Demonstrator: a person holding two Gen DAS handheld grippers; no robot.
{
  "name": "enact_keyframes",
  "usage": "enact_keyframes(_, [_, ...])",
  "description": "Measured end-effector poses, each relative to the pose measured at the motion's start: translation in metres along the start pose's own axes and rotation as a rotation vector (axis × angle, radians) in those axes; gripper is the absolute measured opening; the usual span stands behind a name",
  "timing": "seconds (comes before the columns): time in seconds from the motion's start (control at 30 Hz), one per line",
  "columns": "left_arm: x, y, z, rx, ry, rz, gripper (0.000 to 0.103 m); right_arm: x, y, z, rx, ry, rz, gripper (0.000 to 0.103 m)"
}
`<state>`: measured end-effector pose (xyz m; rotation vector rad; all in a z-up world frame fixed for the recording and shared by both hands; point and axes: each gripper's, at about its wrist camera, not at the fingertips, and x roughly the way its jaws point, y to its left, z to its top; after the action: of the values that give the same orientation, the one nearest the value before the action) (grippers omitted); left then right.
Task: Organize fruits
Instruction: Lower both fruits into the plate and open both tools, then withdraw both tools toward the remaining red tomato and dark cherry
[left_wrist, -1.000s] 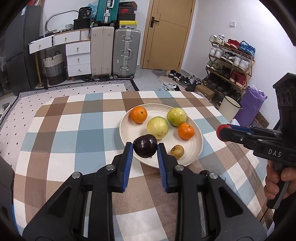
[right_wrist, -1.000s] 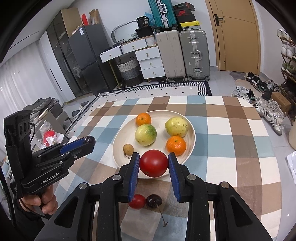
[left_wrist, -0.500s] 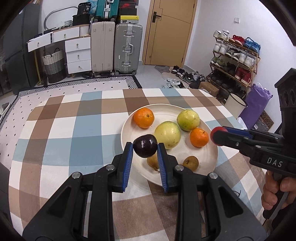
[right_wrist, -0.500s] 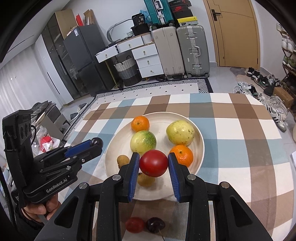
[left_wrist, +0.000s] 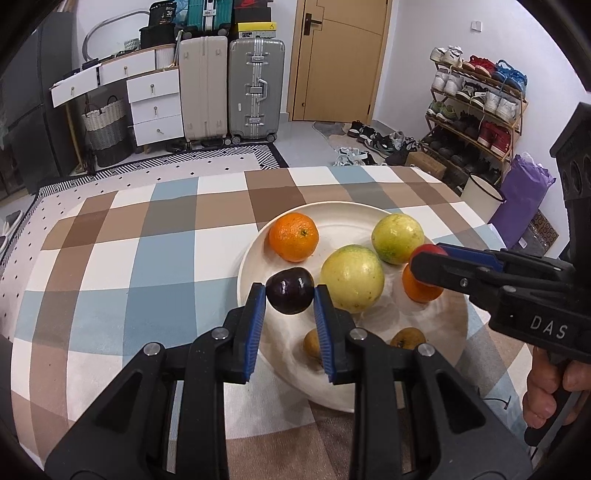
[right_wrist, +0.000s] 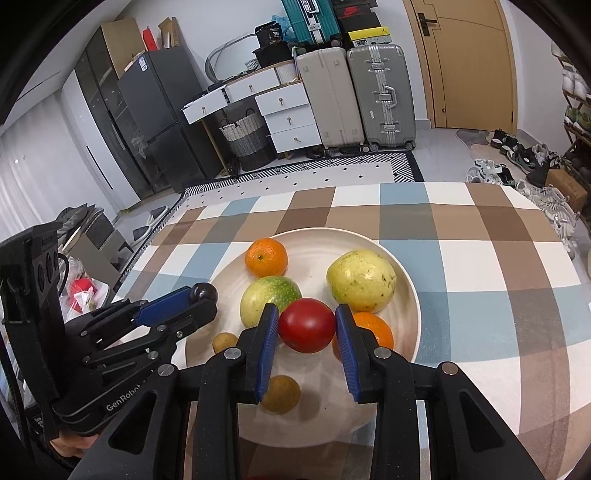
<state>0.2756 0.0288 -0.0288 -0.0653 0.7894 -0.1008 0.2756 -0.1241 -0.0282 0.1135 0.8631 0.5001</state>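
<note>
My left gripper (left_wrist: 290, 295) is shut on a dark purple fruit (left_wrist: 290, 290) and holds it over the near left part of the cream plate (left_wrist: 255, 254). My right gripper (right_wrist: 306, 326) is shut on a red fruit (right_wrist: 306, 325) above the plate (right_wrist: 410, 291). On the plate lie two oranges (left_wrist: 293, 236) (left_wrist: 419, 288), two yellow-green fruits (left_wrist: 352, 277) (left_wrist: 397, 238) and two small brown fruits (left_wrist: 312, 343) (left_wrist: 408, 338). The right gripper shows in the left wrist view (left_wrist: 424, 254), and the left gripper in the right wrist view (right_wrist: 201, 291).
The plate sits on a table with a checked cloth (left_wrist: 162, 236). Beyond it are suitcases (left_wrist: 255, 88), white drawers (left_wrist: 155, 107), a door (left_wrist: 340, 59) and a shoe rack (left_wrist: 476, 107).
Both grippers have moved forward over the plate with their fruits. The cherries on the cloth near the right gripper have dropped out of view.
</note>
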Motion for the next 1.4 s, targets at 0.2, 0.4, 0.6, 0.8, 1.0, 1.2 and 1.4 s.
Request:
enact_keyframes(0.2, [0.011,0.003,0.005,-0.013,0.014,0.011,0.024,0.005,0.001,0.005,-0.021,0.007,0.014,0.034])
enact_keyframes(0.4, [0.001,0.004,0.002,-0.019,0.018,0.021,0.03,-0.011,0.0,0.004,-0.031,-0.023,-0.01,0.049])
enact_keyframes(0.6, [-0.033,-0.001,-0.011,-0.008,-0.002,0.031,0.087,-0.037,-0.002,-0.01,-0.037,-0.037,-0.033,0.088])
enact_keyframes(0.8, [-0.068,-0.005,-0.027,-0.026,-0.018,0.033,0.102,-0.059,-0.004,-0.027,-0.044,0.005,-0.078,0.102])
enact_keyframes(1.0, [-0.09,-0.019,-0.049,-0.006,-0.005,0.04,0.102,-0.075,-0.004,-0.042,-0.051,0.023,-0.1,0.102])
enact_keyframes(1.2, [-0.101,-0.029,-0.066,-0.004,0.01,0.031,0.102,-0.087,-0.003,-0.056,-0.078,0.045,-0.123,0.102])
enact_keyframes(1.4, [-0.104,-0.036,-0.077,0.0,0.025,0.018,0.102,-0.091,-0.007,-0.076,-0.096,0.08,-0.151,0.102])
